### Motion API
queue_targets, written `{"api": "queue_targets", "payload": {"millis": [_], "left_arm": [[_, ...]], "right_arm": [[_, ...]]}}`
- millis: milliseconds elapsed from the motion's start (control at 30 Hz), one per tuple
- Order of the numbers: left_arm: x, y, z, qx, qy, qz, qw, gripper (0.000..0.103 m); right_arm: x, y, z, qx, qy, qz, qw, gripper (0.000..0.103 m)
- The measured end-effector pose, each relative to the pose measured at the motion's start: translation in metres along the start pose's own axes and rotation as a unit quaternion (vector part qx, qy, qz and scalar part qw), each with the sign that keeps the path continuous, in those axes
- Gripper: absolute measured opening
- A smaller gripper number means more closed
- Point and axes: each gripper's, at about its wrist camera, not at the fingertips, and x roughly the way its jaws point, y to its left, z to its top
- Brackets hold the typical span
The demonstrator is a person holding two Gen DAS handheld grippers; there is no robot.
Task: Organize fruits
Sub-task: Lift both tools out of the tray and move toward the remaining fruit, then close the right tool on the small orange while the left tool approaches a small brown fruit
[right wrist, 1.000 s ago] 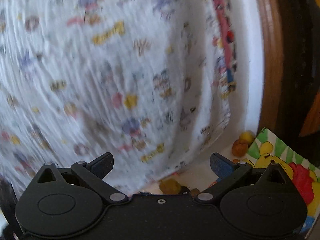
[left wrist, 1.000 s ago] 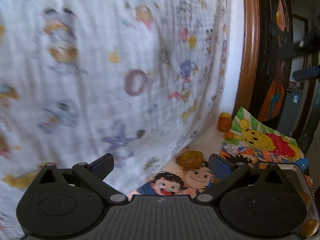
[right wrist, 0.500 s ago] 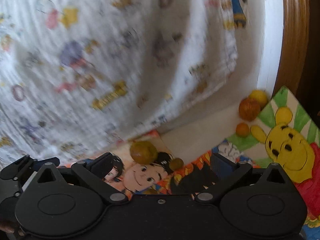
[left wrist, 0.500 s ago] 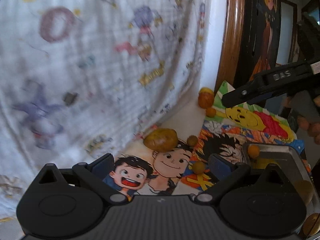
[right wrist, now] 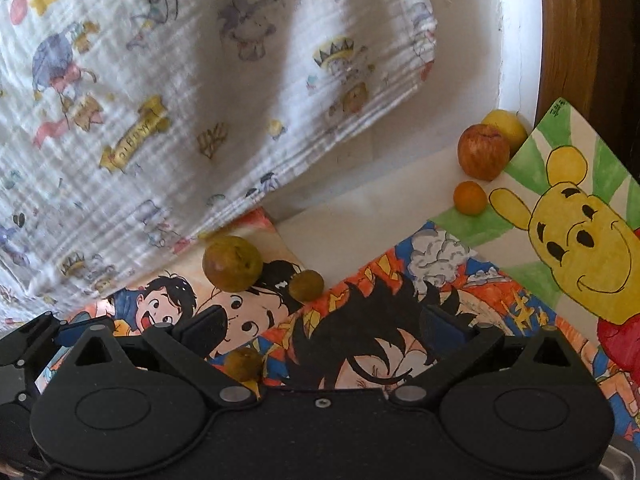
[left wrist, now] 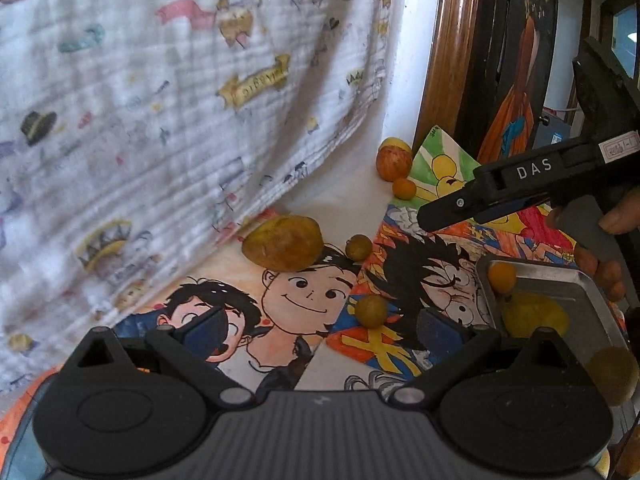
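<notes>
A large yellow-brown fruit (left wrist: pixel 283 243) (right wrist: pixel 232 263) lies on cartoon drawings, with two small round fruits (left wrist: pixel 359 247) (left wrist: pixel 371 311) near it. An apple (left wrist: pixel 394 164) (right wrist: pixel 483 152), a yellow fruit (right wrist: pixel 505 128) and a small orange (right wrist: pixel 470 197) sit at the back by the wall. A metal tray (left wrist: pixel 560 280) at right holds a small orange fruit (left wrist: pixel 503 277) and a yellow fruit (left wrist: pixel 536 316). My left gripper (left wrist: pixel 322 328) hangs open and empty over the drawings. My right gripper (right wrist: pixel 324 322) is open and empty too, and in the left wrist view it (left wrist: pixel 430 216) hovers above the tray's far side.
A white printed cloth (left wrist: pixel 180 100) hangs along the back and left, reaching down to the table. A wooden frame (left wrist: pixel 448 60) stands at the back right. A bear drawing (right wrist: pixel 572 216) covers the right side. A person's fingers (left wrist: pixel 600 268) hold the right gripper's handle.
Both views have swung down from the hanging cloth to the table, so the fruits, drawings and tray now show. The right gripper has come into the left wrist view.
</notes>
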Motion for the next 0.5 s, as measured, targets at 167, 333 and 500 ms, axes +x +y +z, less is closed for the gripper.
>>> {"api": "queue_targets", "payload": {"millis": [167, 333, 500], "left_arm": [[0.006, 0.0, -0.001, -0.003, 0.005, -0.002, 1.0, 0.103], [0.012, -0.002, 0.003, 0.007, -0.005, -0.005, 1.0, 0.103], [0.017, -0.01, 0.014, 0.031, -0.035, -0.029, 0.9985, 0.103]], "right_arm": [[0.007, -0.002, -0.001, 0.001, 0.006, 0.001, 1.0, 0.102], [0.01, -0.005, 0.0, 0.002, 0.005, -0.006, 1.0, 0.102], [0.009, -0.013, 0.008, -0.002, -0.006, -0.029, 1.0, 0.102]]}}
